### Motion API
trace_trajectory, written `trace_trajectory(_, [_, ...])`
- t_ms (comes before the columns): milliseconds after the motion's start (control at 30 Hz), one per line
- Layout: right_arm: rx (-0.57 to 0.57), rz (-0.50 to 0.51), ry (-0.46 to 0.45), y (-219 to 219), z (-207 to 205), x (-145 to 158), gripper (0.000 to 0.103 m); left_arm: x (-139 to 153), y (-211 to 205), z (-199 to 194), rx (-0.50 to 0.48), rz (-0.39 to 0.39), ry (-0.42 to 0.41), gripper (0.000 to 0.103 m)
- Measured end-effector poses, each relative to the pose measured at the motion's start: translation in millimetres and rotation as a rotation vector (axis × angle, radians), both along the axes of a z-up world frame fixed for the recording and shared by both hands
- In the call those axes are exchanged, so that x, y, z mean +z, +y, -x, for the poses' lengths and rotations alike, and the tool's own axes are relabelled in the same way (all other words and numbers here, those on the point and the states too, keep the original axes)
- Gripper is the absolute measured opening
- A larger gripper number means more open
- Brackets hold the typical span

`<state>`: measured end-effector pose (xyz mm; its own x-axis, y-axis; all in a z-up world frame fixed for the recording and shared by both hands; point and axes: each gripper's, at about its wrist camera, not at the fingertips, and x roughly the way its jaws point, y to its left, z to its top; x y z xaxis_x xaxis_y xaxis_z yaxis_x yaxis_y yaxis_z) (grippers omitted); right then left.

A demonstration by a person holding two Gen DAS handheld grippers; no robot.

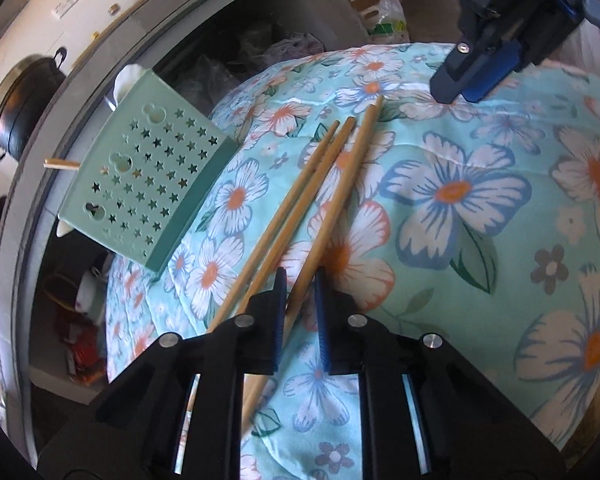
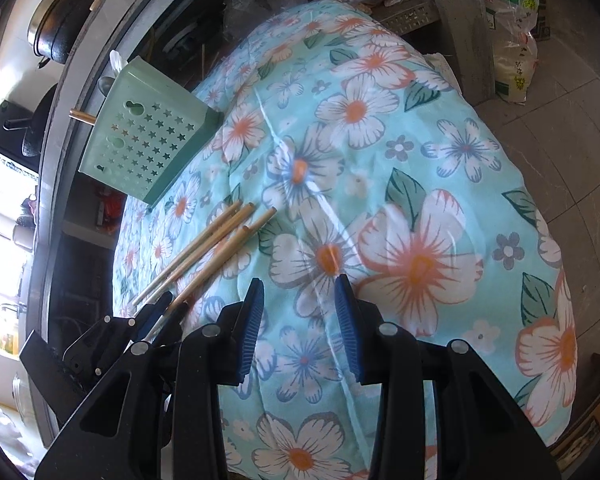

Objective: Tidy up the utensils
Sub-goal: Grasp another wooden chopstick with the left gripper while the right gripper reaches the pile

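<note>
**Closing on one chopstick at the cloth's near end**

The floral cloth (image 1: 480, 208) humps over the table like a cushion, and it falls away on every side; to my left its edge drops into a dark gap beside the grey counter (image 1: 20, 216). The green holder (image 1: 148, 176) lies tipped on its side at that left edge, star-punched face up, mouth out over the drop, with one stick already poking from it. That is where I judge these go.

Four chopsticks (image 2: 204, 252) lie fanned on the cloth between the holder and me. My left gripper (image 1: 300, 300) is nearly closed, one chopstick (image 1: 340, 196) running between the pads; I cannot tell whether they pinch it yet. My right gripper (image 2: 300, 312) hangs half open over bare cloth, holding nothing, its tips beyond the far ends of the sticks.

The risks, as I judge them: I hold the stick near one end, so the long free length may swing or droop when lifted. The neighbouring sticks lie close against it and could be dragged off toward the left drop. The cloth is soft, so pressing down may snag fabric in the pads. The holder sits so near the edge that a nudge could send it over.

Open room is to the right, across bare cloth.
</note>
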<state>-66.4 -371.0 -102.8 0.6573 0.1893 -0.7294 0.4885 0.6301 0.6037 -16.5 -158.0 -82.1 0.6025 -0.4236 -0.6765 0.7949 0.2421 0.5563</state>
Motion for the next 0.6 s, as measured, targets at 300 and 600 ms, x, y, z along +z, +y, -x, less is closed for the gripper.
trace_trajectory(300, [0.017, -0.003, -0.01, -1.7, -1.2, 0.8, 0.036, 12.7, 28.1, 14.1, -0.047, -0.084, 0.073, 0.011])
trace_trajectory(600, [0.021, -0.025, -0.013, -1.7, -2.4, -3.1, 0.036, 34.9, 31.4, 4.1, -0.025, 0.014, 0.342, 0.024])
